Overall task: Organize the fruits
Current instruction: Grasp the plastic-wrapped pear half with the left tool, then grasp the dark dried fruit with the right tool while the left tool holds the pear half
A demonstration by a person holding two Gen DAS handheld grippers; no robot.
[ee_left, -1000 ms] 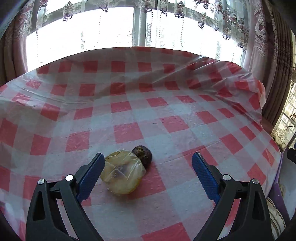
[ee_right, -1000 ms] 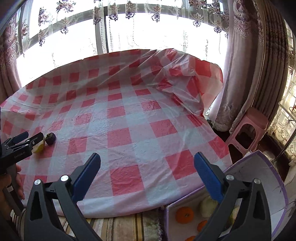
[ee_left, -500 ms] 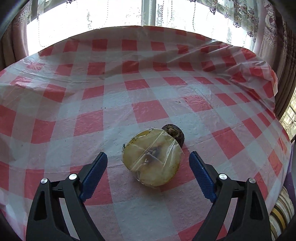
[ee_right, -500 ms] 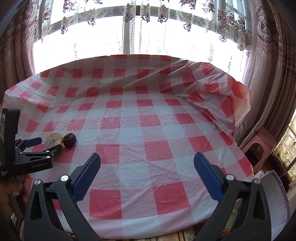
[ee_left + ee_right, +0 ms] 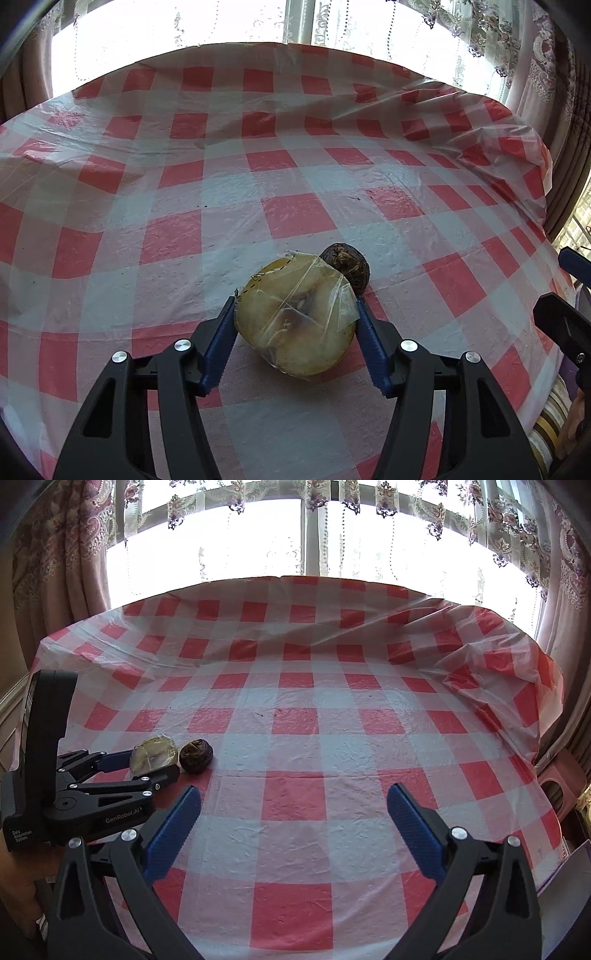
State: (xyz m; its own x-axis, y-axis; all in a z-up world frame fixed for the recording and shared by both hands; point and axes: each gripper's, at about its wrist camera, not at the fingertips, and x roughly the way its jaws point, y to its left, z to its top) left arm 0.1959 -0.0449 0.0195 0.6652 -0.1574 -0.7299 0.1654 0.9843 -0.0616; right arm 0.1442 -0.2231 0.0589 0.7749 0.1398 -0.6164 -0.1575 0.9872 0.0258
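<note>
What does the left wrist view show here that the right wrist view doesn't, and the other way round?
Only the left wrist view shows the cut face of the wrapped fruit half under film, with both blue pads against its sides. Only the right wrist view shows the left gripper from the side, its black camera housing, and the right gripper open over bare cloth. Both show the dark round fruit beside the half and the checked tablecloth.
</note>
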